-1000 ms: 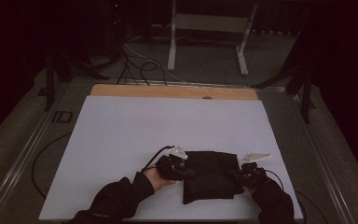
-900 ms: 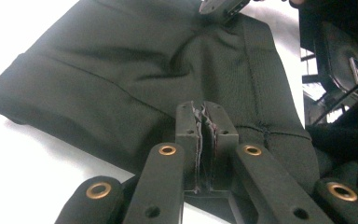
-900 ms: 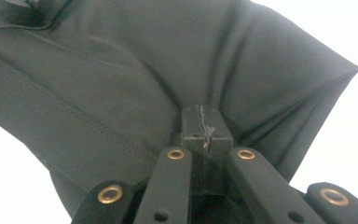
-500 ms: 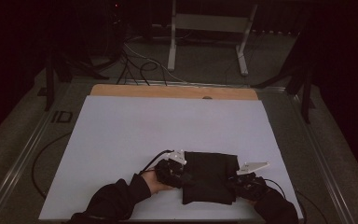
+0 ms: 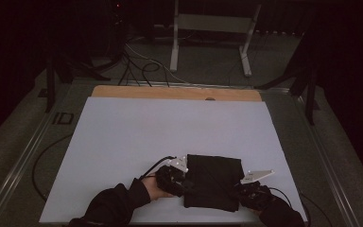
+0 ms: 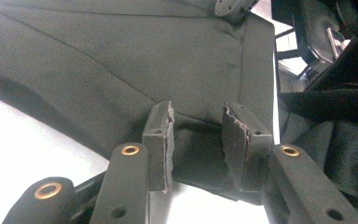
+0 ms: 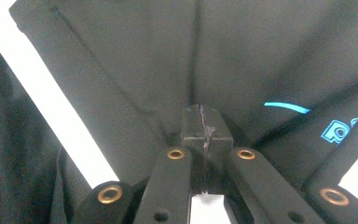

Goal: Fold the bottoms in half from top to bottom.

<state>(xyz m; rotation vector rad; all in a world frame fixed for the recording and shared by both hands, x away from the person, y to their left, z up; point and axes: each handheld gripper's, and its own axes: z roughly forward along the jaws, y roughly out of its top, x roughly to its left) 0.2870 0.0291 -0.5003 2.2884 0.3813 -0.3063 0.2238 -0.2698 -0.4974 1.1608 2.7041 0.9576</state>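
Right tool [image 7: 200, 122] clamps black cloth [image 5: 213, 182]; left tool [image 6: 196, 135] just parted, cloth between.

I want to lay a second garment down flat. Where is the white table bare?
Bare: the white table from the wooden strip at the far edge down to the folded black garment. Crowded: the near edge, where the left gripper and right gripper flank it.

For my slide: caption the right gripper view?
Right gripper, jaws shut on folded black garment bearing blue logo.
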